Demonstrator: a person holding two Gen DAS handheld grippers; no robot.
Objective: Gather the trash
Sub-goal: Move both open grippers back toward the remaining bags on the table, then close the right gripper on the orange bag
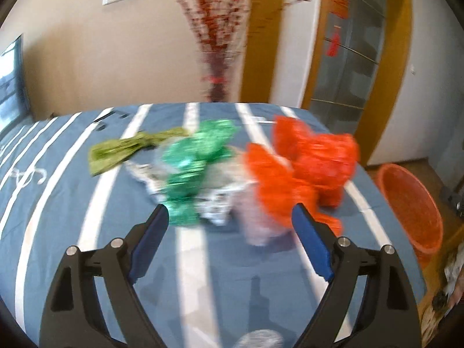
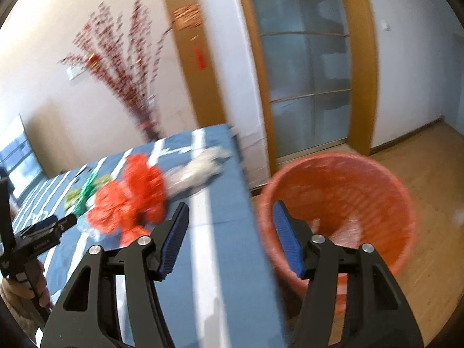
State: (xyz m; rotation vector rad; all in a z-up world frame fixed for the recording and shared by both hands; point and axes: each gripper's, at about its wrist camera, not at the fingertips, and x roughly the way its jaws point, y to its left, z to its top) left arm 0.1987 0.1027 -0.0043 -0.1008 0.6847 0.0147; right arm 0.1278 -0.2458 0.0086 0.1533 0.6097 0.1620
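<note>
Crumpled trash lies on a blue bed cover with white stripes (image 1: 72, 191): orange-red plastic bags (image 1: 307, 168), a green plastic bag (image 1: 197, 159), an olive-green bag (image 1: 121, 150) and clear and white wrappers (image 1: 220, 200). My left gripper (image 1: 230, 214) hovers open just short of the pile with nothing between its fingers. My right gripper (image 2: 230, 211) is open and empty, at the bed's right edge, with the orange-red bags (image 2: 130, 200) to its left and an orange bin (image 2: 342, 203) on the floor to its right. A white crumpled wrapper (image 2: 197, 174) lies beyond the bags.
The orange bin (image 1: 411, 208) stands on the wooden floor beside the bed's right edge. A vase of red branches (image 1: 214, 43) stands behind the bed. A wood-framed glass door (image 2: 304, 63) is at the right. The left gripper's handle (image 2: 37, 240) and a hand show at the right wrist view's left.
</note>
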